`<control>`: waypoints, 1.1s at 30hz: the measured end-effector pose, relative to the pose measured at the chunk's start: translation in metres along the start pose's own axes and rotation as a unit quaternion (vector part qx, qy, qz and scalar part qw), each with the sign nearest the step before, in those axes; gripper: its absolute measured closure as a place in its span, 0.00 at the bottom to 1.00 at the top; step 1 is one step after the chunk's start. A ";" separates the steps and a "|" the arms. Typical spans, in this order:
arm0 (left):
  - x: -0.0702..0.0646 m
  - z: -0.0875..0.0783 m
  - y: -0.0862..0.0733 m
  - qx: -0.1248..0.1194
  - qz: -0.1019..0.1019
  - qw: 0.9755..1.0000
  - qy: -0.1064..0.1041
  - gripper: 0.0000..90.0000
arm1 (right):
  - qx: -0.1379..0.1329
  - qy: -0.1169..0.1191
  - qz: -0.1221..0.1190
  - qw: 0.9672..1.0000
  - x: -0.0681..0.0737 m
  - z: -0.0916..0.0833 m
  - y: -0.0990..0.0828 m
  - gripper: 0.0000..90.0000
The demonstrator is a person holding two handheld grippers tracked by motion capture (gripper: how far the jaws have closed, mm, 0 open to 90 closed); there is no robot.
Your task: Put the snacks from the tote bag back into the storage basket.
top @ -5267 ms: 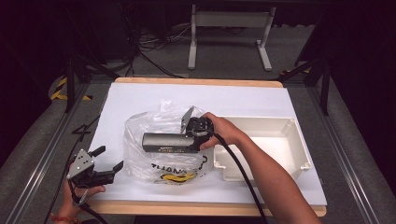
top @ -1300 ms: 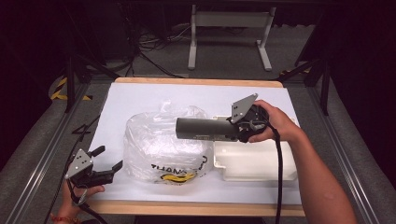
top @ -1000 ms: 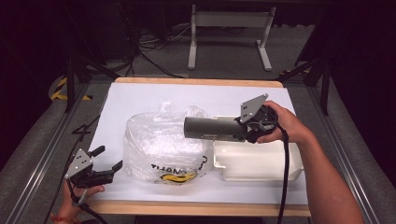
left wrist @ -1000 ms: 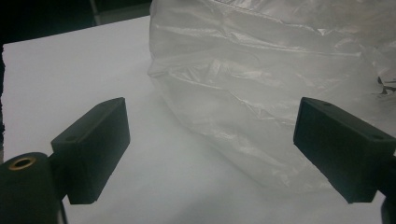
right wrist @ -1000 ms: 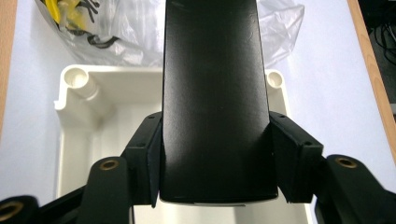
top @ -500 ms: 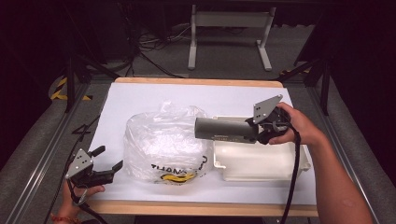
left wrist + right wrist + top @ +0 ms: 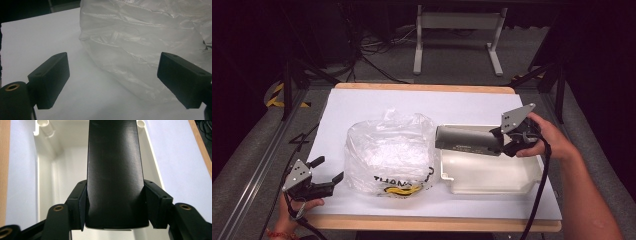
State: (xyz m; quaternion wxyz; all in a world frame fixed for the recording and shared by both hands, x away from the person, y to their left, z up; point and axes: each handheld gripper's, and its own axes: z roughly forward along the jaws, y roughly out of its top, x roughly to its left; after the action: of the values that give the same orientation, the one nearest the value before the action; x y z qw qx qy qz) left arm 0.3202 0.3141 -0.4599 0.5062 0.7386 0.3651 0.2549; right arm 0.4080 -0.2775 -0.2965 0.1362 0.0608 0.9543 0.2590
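Observation:
A long dark grey box (image 7: 468, 141) hangs level above the white tray (image 7: 492, 176), with my right gripper (image 7: 501, 141) shut on its right end. In the right gripper view both black pads press the sides of the box (image 7: 115, 170), and the tray (image 7: 47, 172) lies beneath it. A crumpled clear plastic bag (image 7: 389, 152) with black and yellow print sits at the middle of the table. My left gripper (image 7: 328, 170) rests at the front left corner, open, with nothing between its fingers. Its own view has the gripper (image 7: 116, 75) facing the bag (image 7: 150, 45).
White paper (image 7: 377, 102) covers the table, with a wooden edge (image 7: 432, 224) along the front. A metal stand (image 7: 457, 30) and cables lie on the floor beyond the far edge. Bare paper lies behind the bag and the tray.
My right gripper has carried the box to the right, away from the bag and over the tray. The left gripper has kept still.

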 end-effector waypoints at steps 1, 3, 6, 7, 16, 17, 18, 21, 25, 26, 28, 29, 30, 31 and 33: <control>0.000 0.000 0.000 0.000 0.000 1.000 0.000 0.13 | 0.001 -0.001 0.000 1.000 0.000 -0.002 -0.003 0.48; 0.000 0.001 0.000 -0.001 -0.001 1.000 0.000 0.13 | 0.001 -0.001 0.006 1.000 0.000 -0.005 -0.009 0.48; 0.000 0.001 0.000 -0.001 -0.002 1.000 0.000 0.13 | 0.005 0.001 0.010 1.000 0.002 -0.009 -0.017 0.48; 0.000 0.001 0.000 -0.001 -0.002 1.000 0.000 0.13 | 0.005 0.001 0.011 1.000 0.002 -0.009 -0.019 0.48; 0.000 0.001 0.000 0.002 -0.001 1.000 0.001 0.13 | 0.015 0.025 0.006 1.000 0.003 -0.005 -0.026 0.48; 0.000 0.001 0.000 0.002 -0.001 1.000 0.001 0.13 | 0.019 0.027 0.003 0.999 0.002 -0.003 -0.027 0.48; 0.000 0.001 0.000 0.002 -0.001 1.000 0.001 0.13 | 0.025 0.030 -0.001 0.999 0.002 -0.001 -0.027 0.48; 0.000 0.001 0.000 0.003 -0.002 1.000 0.002 0.13 | 0.034 0.040 -0.003 0.999 0.000 0.004 -0.028 0.48; 0.000 0.001 0.000 0.002 -0.002 1.000 0.001 0.13 | 0.041 0.056 -0.007 0.998 -0.001 0.011 -0.029 0.48; 0.000 0.001 0.000 0.003 -0.002 1.000 0.000 0.13 | 0.045 0.058 -0.008 0.997 -0.001 0.013 -0.029 0.48; 0.000 0.001 0.000 0.002 -0.002 1.000 0.001 0.13 | 0.051 0.062 -0.009 0.997 -0.002 0.017 -0.029 0.48; 0.000 0.001 0.000 0.002 -0.002 1.000 0.001 0.13 | 0.055 0.065 -0.009 0.996 -0.002 0.019 -0.030 0.48; 0.000 0.001 0.000 0.002 -0.002 1.000 0.001 0.13 | 0.060 0.066 -0.010 0.996 -0.002 0.020 -0.030 0.48; 0.000 0.001 0.000 0.002 -0.002 1.000 0.000 0.13 | 0.064 0.067 -0.011 0.996 -0.002 0.021 -0.030 0.48; 0.000 0.001 0.000 0.002 -0.001 1.000 0.000 0.13 | 0.070 0.068 -0.013 0.995 -0.003 0.023 -0.030 0.48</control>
State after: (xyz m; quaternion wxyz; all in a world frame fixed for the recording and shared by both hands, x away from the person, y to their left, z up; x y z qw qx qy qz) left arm 0.3208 0.3133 -0.4601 0.5051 0.7394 0.3660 0.2535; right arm 0.4165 -0.2931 -0.3304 0.0696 0.0396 0.9778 0.1934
